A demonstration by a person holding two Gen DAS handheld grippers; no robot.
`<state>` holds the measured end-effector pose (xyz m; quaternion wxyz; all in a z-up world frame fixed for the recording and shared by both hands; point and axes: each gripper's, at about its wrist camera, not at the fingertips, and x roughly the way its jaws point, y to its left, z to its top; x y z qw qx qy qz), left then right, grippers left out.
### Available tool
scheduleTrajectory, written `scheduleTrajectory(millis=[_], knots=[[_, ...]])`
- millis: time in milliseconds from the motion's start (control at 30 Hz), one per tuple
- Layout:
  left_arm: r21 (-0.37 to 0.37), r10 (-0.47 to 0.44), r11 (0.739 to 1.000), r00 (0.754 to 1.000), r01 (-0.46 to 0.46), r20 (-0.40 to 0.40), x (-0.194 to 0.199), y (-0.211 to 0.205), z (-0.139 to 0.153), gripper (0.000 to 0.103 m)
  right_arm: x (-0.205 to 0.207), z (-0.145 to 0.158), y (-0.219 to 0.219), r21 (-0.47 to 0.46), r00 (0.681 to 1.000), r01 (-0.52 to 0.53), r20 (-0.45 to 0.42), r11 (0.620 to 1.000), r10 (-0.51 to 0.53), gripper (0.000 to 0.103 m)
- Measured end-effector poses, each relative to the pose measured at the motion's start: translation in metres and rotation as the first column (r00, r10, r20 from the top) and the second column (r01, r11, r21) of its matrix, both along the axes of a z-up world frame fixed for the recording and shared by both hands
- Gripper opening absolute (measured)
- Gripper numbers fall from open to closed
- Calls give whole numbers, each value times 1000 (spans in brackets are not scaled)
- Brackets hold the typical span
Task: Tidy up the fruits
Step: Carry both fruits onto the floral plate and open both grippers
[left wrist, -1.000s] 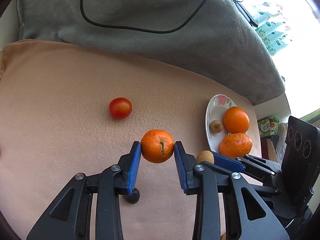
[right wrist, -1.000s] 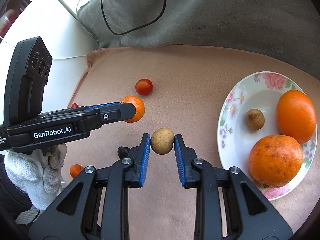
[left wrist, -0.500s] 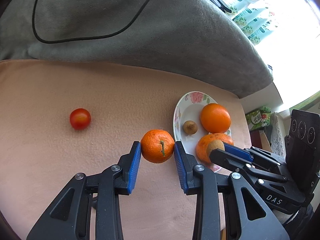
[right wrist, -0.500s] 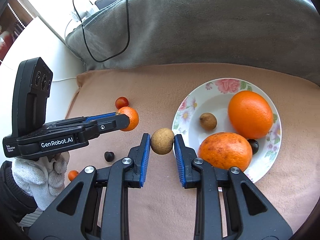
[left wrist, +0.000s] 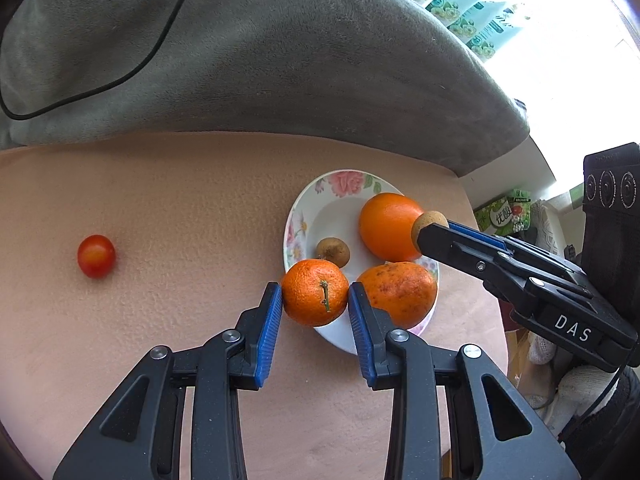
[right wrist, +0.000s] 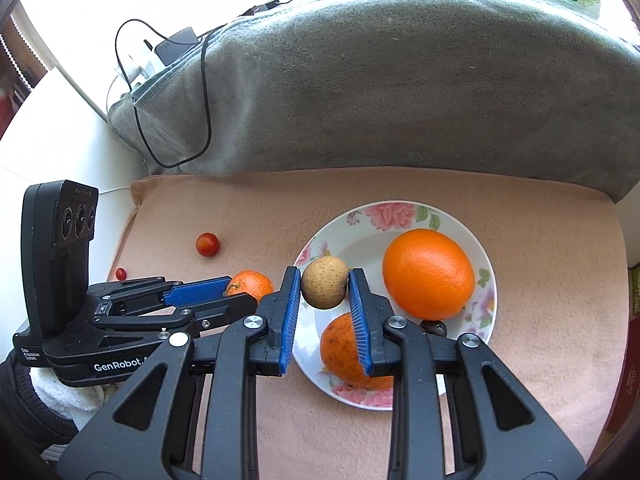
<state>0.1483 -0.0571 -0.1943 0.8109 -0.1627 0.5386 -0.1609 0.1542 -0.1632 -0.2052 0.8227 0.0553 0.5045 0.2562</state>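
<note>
While over plate (left wrist: 304, 208), mandarin (left wrist: 315, 294) sits btwn left tongs (left wrist: 315, 300).

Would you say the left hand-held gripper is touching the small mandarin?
Touching: in the left wrist view the left hand-held gripper has both blue pads pressed against the sides of the mandarin, holding it above the plate.

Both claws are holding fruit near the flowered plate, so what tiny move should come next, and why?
Probably lower the right gripper a little and release its small round tan fruit onto the bare white part of the floral plate. The fruit already hangs over the plate, beside the large smooth orange, while the left gripper holds its small orange mandarin at the near rim.
</note>
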Motion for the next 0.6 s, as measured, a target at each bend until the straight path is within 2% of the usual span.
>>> scheduleTrajectory(millis=[600], knots=[[61, -68, 996, 998, 67, 17, 9, -27, 1, 32, 26, -12, 4, -3, 999, 20, -27, 1000, -20, 26]])
